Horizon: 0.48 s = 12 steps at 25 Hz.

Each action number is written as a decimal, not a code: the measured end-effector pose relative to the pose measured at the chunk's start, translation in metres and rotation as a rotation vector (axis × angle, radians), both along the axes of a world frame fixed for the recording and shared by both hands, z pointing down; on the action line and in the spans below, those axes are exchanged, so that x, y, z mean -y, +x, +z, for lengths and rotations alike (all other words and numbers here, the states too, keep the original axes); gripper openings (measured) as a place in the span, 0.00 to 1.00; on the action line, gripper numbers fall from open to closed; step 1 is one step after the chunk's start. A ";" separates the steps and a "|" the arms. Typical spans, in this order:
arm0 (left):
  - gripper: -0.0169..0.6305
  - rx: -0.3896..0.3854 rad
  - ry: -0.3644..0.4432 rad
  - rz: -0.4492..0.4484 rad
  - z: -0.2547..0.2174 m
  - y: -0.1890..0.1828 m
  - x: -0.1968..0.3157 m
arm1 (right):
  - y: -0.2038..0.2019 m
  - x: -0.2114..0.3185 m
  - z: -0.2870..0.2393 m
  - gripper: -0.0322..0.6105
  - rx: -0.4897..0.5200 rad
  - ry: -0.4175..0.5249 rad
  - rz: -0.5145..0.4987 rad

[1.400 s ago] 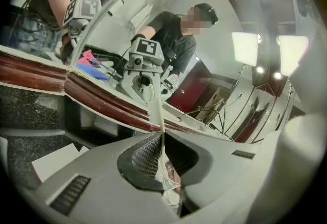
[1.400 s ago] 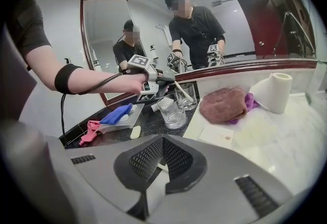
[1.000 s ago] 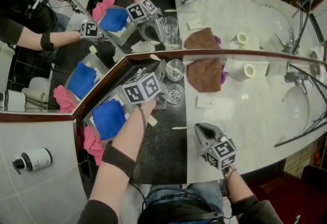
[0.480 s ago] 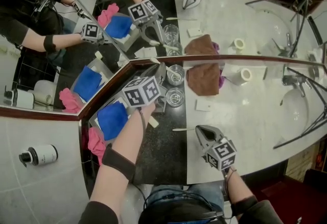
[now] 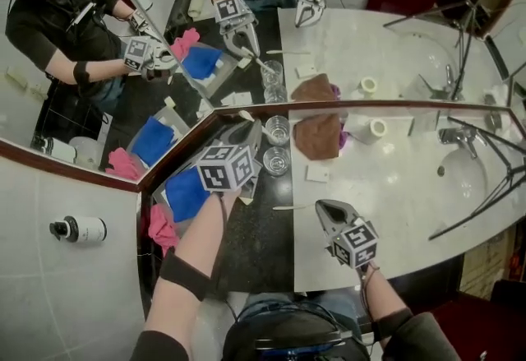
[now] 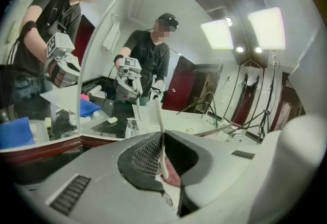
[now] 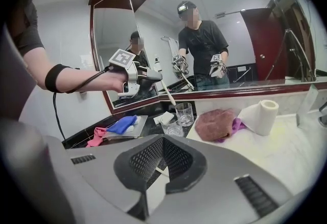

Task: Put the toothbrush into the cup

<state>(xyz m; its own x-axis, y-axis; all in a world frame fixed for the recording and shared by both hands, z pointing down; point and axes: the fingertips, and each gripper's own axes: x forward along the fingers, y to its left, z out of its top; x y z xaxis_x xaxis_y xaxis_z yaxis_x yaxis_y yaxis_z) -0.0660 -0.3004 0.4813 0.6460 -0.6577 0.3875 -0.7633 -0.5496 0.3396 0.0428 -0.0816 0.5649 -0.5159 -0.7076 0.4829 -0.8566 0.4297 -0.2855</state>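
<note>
- So, the left claw (image 5: 249,141) is clamped hard on the toothbrush (image 6: 157,116). It pinches the thin white handle low down, so most of the stick pokes out past the tips. That makes sense to me, since a long free end is what has to drop into a cup.
- The toothbrush is up in the air, not on the surface (image 5: 394,187). In the right gripper view it hangs at about 11 o'clock from the far cup (image 7: 185,113), with the near cup (image 7: 172,127) just in front. I can't tell which glass is the target.
- In that view its long axis (image 7: 166,93) slants from 11 o'clock at the claw down to 5 o'clock, with the free end aimed at the cups. In the left gripper view it runs nearly 6 to 12, leaning a touch toward 11. I can't tell which end has the bristles.
- The right claw (image 5: 327,207) is fully closed on nothing. In the head view it sits at about 5 o'clock from the cups, probably just keeping out of the way.
- A brown cloth (image 5: 316,133) lies at 3 o'clock from the cups, so the tilt-and-lower needs to stay on the left side.
</note>
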 end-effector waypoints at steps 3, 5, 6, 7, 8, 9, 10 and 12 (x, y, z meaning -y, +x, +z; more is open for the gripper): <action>0.06 0.100 0.046 0.041 -0.013 0.000 -0.028 | 0.006 -0.006 -0.014 0.08 0.001 0.022 -0.003; 0.06 0.185 0.086 0.092 -0.019 0.004 -0.044 | 0.009 -0.002 -0.025 0.08 0.002 0.046 -0.013; 0.06 0.238 0.107 0.128 -0.020 0.007 -0.052 | 0.012 0.000 -0.030 0.08 0.003 0.056 -0.017; 0.06 0.291 0.125 0.170 -0.018 0.011 -0.063 | 0.015 0.000 -0.033 0.08 0.005 0.062 -0.018; 0.06 0.339 0.134 0.214 -0.014 0.015 -0.077 | 0.018 -0.002 -0.035 0.08 0.007 0.065 -0.018; 0.06 0.380 0.134 0.257 -0.011 0.020 -0.092 | 0.022 -0.005 -0.037 0.08 0.009 0.066 -0.015; 0.06 0.412 0.129 0.299 -0.009 0.026 -0.107 | 0.026 -0.007 -0.038 0.08 0.009 0.067 -0.012; 0.06 0.468 0.123 0.369 -0.003 0.034 -0.135 | 0.035 -0.011 -0.037 0.08 0.005 0.069 -0.003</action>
<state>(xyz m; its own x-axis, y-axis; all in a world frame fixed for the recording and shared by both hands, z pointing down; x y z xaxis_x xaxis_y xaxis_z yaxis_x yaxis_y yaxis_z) -0.0317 -0.1658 0.4787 0.6195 -0.4804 0.6209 -0.5678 -0.8204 -0.0683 0.0783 -0.0704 0.5279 -0.5203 -0.7374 0.4307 -0.8539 0.4512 -0.2592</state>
